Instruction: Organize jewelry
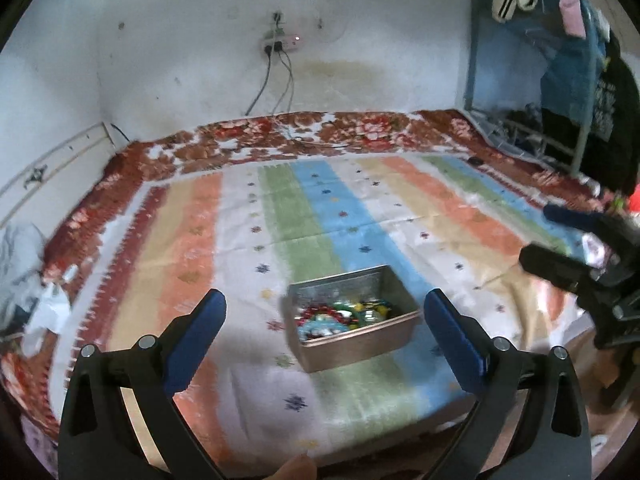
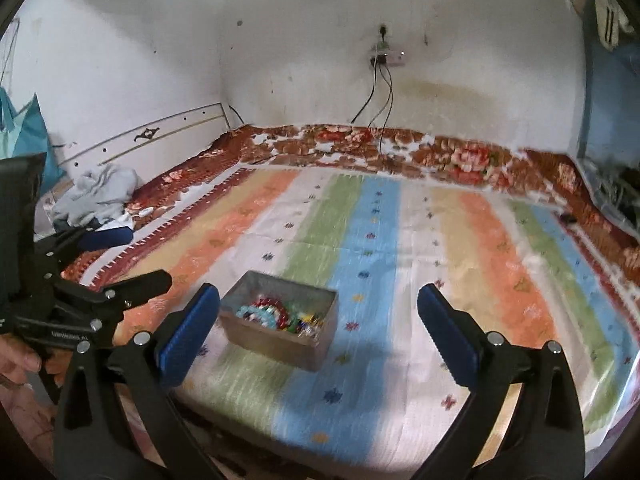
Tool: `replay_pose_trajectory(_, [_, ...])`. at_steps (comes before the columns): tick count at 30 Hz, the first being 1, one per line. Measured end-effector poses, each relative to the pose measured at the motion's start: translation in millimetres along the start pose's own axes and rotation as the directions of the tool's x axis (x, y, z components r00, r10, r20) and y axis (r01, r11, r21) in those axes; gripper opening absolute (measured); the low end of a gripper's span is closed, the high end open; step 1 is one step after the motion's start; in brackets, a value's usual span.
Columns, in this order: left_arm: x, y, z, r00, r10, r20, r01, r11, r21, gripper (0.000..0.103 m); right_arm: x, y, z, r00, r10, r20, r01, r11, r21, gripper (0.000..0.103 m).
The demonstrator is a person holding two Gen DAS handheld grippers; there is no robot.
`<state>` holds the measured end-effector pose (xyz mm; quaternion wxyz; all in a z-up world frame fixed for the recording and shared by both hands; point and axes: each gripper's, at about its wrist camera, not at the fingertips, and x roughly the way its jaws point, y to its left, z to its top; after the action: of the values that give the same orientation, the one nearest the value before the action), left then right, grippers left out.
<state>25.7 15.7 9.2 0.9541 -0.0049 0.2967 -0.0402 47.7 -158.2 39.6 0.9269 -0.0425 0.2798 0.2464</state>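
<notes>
An open metal box [image 1: 362,342] stands on the striped bedsheet near the bed's front edge. It holds a tangle of bead jewelry [image 1: 344,314] in red, blue, green and yellow. My left gripper [image 1: 324,300] is open and empty, hovering above and in front of the box. The box also shows in the right wrist view [image 2: 280,342] with the beads [image 2: 276,314] inside. My right gripper [image 2: 318,296] is open and empty, held above the sheet just right of the box. Each gripper appears at the edge of the other's view.
The striped sheet [image 2: 400,240] lies over a floral blanket [image 2: 360,142]. A grey cloth heap [image 2: 98,194] sits at the bed's left. Cables hang from a wall socket [image 2: 386,56]. A blue rack with hanging clothes [image 1: 576,60] stands at the right.
</notes>
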Motion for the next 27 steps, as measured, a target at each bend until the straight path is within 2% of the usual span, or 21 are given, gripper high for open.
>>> replay_pose_trajectory(7, [-12.9, -16.2, -10.1, 0.999, -0.019, 0.047, 0.018, 1.000, 0.022, 0.097, 4.6, -3.8, -6.5, 0.999, -0.015, -0.038, 0.015, 1.000, 0.006, 0.098])
replay_pose_trajectory(13, [-14.0, -26.5, -19.3, 0.998, 0.020, 0.051, -0.024, 0.998, 0.066, 0.097, 8.2, -14.6, -9.3, 0.998, -0.009, -0.064, 0.012, 0.999, 0.047, 0.098])
replay_pose_trajectory(22, [-16.6, -20.6, -18.8, 0.994, 0.068, 0.084, -0.072, 0.997, 0.035, 0.097, 11.1, -24.9, -11.3, 0.996, 0.006, -0.090, 0.003, 0.995, 0.101, 0.098])
replay_pose_trajectory(27, [-17.2, -18.9, -19.5, 0.995, 0.056, 0.081, -0.059, 0.998, 0.027, 0.097, 12.0, -23.9, -12.5, 0.995, 0.006, -0.096, 0.003, 0.995, 0.095, 0.098])
